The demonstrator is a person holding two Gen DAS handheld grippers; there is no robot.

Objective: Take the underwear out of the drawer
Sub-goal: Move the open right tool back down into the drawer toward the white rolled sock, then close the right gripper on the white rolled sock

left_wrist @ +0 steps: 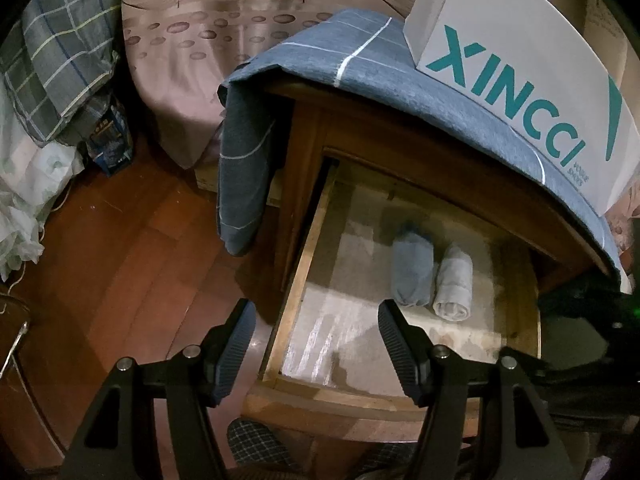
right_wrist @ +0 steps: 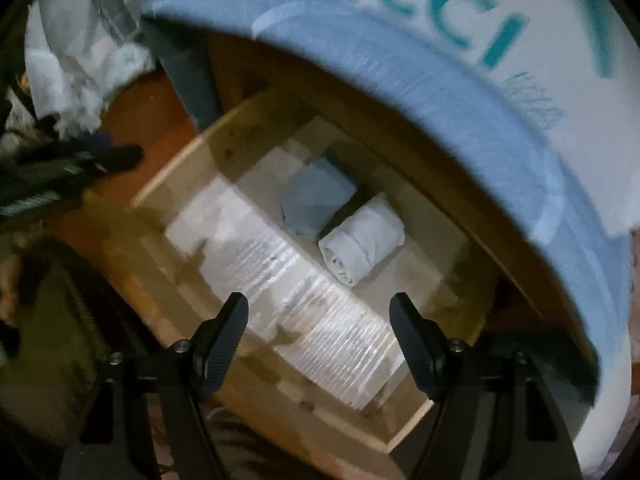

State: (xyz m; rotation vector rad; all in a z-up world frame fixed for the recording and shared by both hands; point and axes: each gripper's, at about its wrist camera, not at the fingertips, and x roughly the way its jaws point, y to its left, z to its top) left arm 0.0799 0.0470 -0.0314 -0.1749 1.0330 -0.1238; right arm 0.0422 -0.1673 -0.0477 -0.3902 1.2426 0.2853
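Standing beside a bed, the wooden nightstand [left_wrist: 308, 136] has its top draped in a blue cloth with thin white lines [left_wrist: 384, 60], one corner of which hangs down the side. On that surface sits one white shoe box printed with teal letters [left_wrist: 520, 60]. The bed [left_wrist: 192, 40] wears a pale sheet with brown oval prints, and a grey checked pillow [left_wrist: 60, 52] lies at its far left. The floor [left_wrist: 120, 248] is reddish-brown wood. One checked slipper [left_wrist: 256, 444] shows at the bottom edge of the left wrist view.

The drawer [left_wrist: 304, 280] is pulled out, its bottom lined with pale, shiny paper. Two rolled pieces of underwear lie in it, touching side by side toward the back right: one blue-grey roll [left_wrist: 412, 268] and one light grey roll [left_wrist: 454, 284].

The left gripper [left_wrist: 316, 312] hovers over the drawer's front left corner with its jaws apart and nothing between them; one finger is over the floor, the other over the drawer lining. The right gripper [right_wrist: 318, 304] hangs above the drawer interior, pointing steeply down, its picture blurred. Its jaws are also apart and empty, the light grey roll lying just beyond the fingertips, not touched. In the left wrist view the right gripper shows only as a dark shape at the right edge.
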